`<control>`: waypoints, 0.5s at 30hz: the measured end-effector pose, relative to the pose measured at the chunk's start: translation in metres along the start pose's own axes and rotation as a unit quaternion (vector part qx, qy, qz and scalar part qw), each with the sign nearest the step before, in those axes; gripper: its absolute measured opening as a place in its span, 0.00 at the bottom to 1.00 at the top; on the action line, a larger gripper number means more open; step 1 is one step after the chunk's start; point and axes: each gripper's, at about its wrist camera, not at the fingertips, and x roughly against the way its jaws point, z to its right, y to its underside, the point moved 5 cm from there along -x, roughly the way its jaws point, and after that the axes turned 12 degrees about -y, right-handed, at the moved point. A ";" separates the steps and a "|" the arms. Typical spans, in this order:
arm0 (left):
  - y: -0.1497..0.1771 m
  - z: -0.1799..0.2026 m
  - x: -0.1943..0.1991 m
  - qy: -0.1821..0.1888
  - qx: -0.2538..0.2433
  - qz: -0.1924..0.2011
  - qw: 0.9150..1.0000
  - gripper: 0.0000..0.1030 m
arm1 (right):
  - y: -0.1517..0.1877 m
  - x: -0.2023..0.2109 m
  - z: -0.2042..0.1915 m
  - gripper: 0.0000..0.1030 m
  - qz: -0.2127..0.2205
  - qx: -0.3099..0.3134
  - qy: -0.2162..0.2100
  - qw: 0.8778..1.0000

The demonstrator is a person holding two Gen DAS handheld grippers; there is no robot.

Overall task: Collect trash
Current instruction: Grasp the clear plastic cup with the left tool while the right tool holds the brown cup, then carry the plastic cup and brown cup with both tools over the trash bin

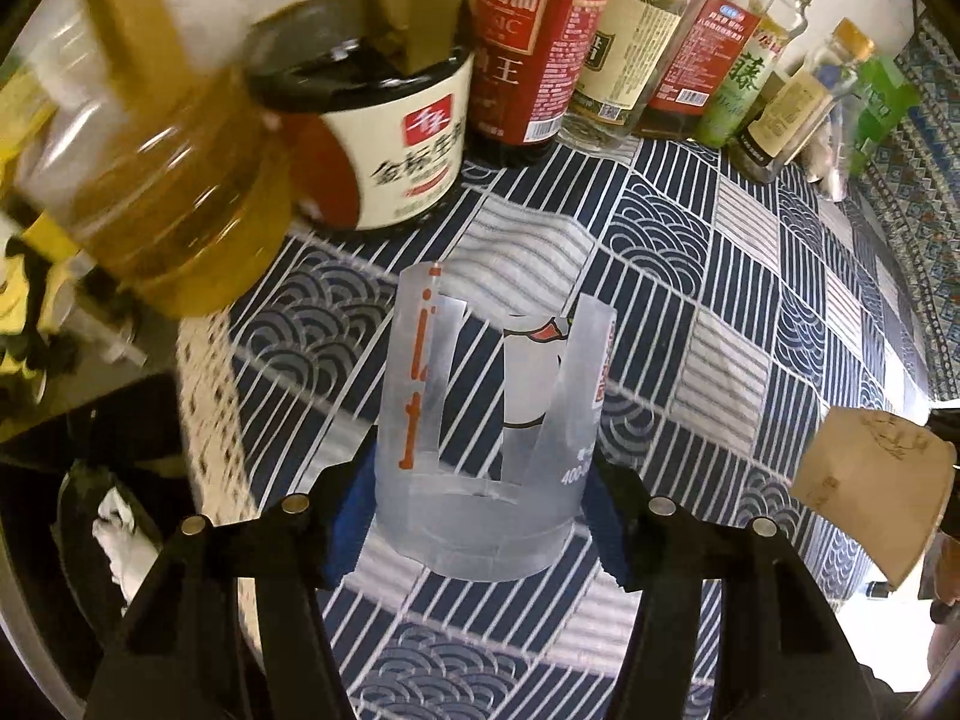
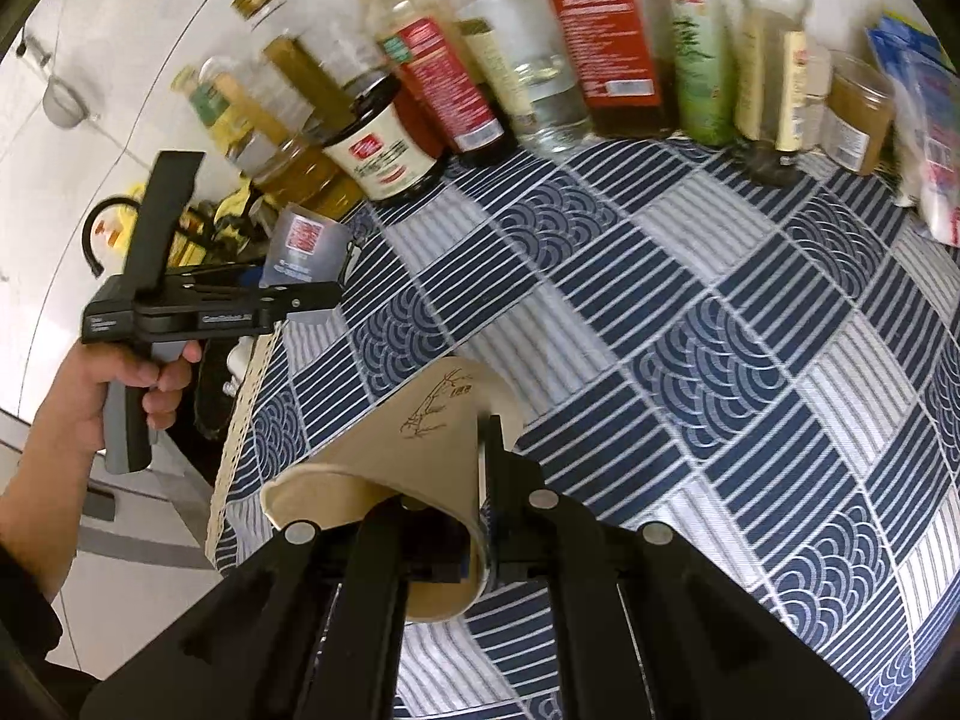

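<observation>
My left gripper (image 1: 477, 525) is shut on a clear plastic cup (image 1: 489, 414) with orange print, holding it by its sides above the blue patterned tablecloth (image 1: 690, 276). The same cup (image 2: 303, 243) shows at the left gripper's tip in the right wrist view, near the table's left edge. My right gripper (image 2: 474, 546) is shut on the rim of a brown paper cup (image 2: 414, 450) with a twig drawing, held tilted above the cloth. That paper cup (image 1: 870, 492) also shows at the right edge of the left wrist view.
A row of sauce and oil bottles (image 1: 600, 42) stands along the back of the table, with a soy sauce tub (image 1: 390, 138) and an oil bottle (image 1: 162, 192) close ahead-left. A dark bin with white trash (image 1: 114, 534) sits below the table's left edge.
</observation>
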 end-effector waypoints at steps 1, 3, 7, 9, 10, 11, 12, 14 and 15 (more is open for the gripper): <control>0.006 -0.003 0.004 0.001 0.003 0.001 1.000 0.57 | 0.000 -0.003 -0.005 0.04 -0.003 0.004 -0.001 1.000; 0.018 -0.009 0.012 0.003 0.007 0.004 1.000 0.57 | 0.001 -0.011 -0.016 0.04 -0.010 0.013 -0.005 1.000; 0.036 -0.019 0.025 0.005 0.017 0.011 1.000 0.57 | 0.001 -0.024 -0.037 0.04 -0.019 0.028 -0.009 0.999; 0.044 -0.027 0.031 0.008 0.023 0.012 1.000 0.57 | 0.000 -0.030 -0.047 0.04 -0.023 0.036 -0.011 0.999; 0.048 -0.031 0.033 0.010 0.027 0.013 0.999 0.57 | 0.000 -0.034 -0.052 0.04 -0.025 0.038 -0.011 0.999; 0.054 -0.036 0.037 0.014 0.032 0.014 0.999 0.57 | -0.001 -0.037 -0.056 0.04 -0.027 0.041 -0.011 0.999; 0.058 -0.039 0.039 0.016 0.034 0.014 0.999 0.57 | -0.001 -0.041 -0.062 0.04 -0.031 0.045 -0.012 0.998; 0.067 -0.046 0.043 0.017 0.036 0.015 0.999 0.57 | -0.003 -0.049 -0.074 0.04 -0.037 0.051 -0.012 0.998; 0.073 -0.051 0.046 0.018 0.038 0.016 0.999 0.57 | -0.004 -0.054 -0.081 0.04 -0.040 0.055 -0.013 0.998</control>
